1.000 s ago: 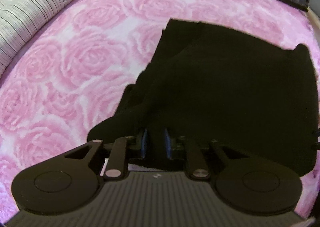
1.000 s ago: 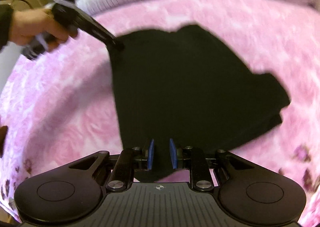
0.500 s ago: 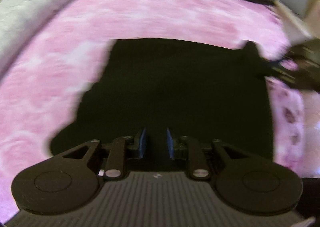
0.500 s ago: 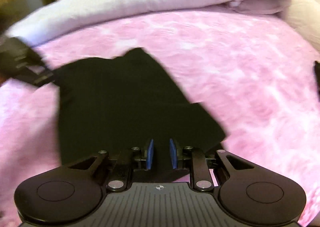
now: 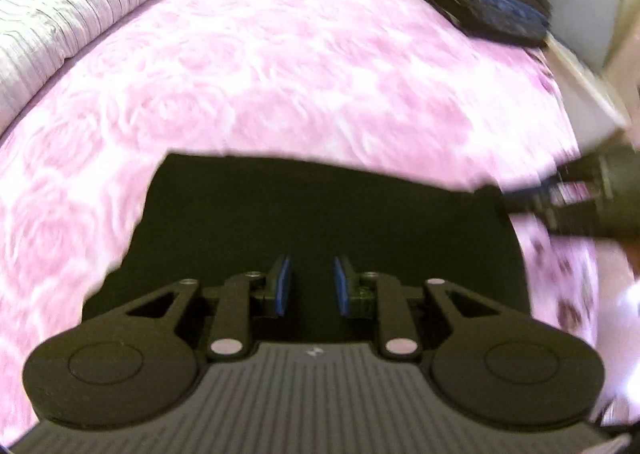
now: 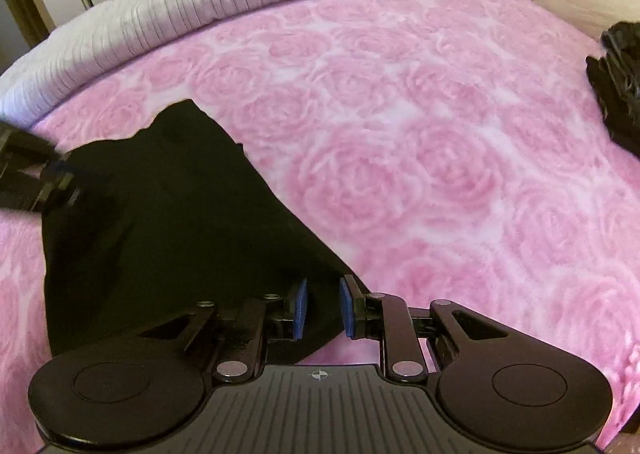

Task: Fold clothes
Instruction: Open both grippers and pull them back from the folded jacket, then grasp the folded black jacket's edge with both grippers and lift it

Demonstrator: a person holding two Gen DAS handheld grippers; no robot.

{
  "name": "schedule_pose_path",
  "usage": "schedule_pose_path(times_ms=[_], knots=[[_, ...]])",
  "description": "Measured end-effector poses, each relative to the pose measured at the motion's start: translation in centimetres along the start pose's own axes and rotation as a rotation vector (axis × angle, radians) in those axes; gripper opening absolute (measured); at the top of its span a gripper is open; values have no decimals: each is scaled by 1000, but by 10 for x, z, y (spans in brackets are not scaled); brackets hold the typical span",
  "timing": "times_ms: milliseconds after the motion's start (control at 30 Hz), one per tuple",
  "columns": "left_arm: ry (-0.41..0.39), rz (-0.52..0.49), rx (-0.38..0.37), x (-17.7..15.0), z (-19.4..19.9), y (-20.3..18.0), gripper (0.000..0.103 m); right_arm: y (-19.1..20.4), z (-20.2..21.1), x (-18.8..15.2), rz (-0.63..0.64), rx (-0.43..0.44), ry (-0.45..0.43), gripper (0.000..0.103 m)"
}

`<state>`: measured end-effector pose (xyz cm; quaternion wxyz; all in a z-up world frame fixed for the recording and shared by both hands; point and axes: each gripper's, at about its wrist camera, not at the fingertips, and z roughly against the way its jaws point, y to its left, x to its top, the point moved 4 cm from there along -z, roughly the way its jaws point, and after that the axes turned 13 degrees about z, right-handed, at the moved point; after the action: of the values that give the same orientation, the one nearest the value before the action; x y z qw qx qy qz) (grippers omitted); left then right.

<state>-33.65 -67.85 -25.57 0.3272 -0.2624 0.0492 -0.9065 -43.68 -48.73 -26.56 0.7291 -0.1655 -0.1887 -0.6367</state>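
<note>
The black garment (image 5: 320,222) lies on the bed's pink rose-patterned blanket (image 5: 280,74), in the near part of the bed, under both tools.

Left hand-held gripper (image 5: 309,286): blue pads (image 5: 283,286) stand a narrow gap apart with black cloth seen between and below them. Its jaws have just been opening a little; whether the pads press the cloth cannot be told against the black.

Right hand-held gripper (image 6: 323,308): pads narrowly apart at the garment's near corner, cloth running into the gap. A grip cannot be confirmed either.

Edges: in the left view the garment's far edge runs nearly straight across the blanket; its left edge slants down toward the tool. In the right view the right edge runs diagonally from a far peak down to the pads.

Open room: bare blanket spreads wide beyond the garment. A ribbed pale duvet (image 6: 192,2) bounds the far side. A dark pile of clothes (image 5: 486,10) sits well apart at the far corner.

No readable writing; only a small mark on each tool's ribbed body.
</note>
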Motion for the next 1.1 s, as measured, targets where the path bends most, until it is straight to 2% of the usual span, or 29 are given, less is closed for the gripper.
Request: schedule_pose_path(times_ms=[200,333,500,567,667,733,900,1000,1100], knots=[[29,19,76,37,-67,25,22,-9,-30,-3,5,22,27,21],[51,25,72,49,-73,30,21,-17,-26,-7,-43,56,8,21],[15,36,93,57,-44,34,17,-20,-7,-4,-100,72,19,22],[-5,42,103,60,-29,37,20,-14,10,-1,-88,60,3,22],[-30,41,112,51,12,52,26,9,36,-1,-36,65,-22,22],[-32,-35,151,29,41,59,30,36,52,-4,32,67,-33,25],[-3,-276,236,-46,94,70,43,140,79,-25,264,95,-52,51],[5,-442,269,-96,107,65,49,204,73,-47,457,58,-46,53],[-28,-657,296,-139,110,53,62,250,52,-65,633,-49,-17,54]])
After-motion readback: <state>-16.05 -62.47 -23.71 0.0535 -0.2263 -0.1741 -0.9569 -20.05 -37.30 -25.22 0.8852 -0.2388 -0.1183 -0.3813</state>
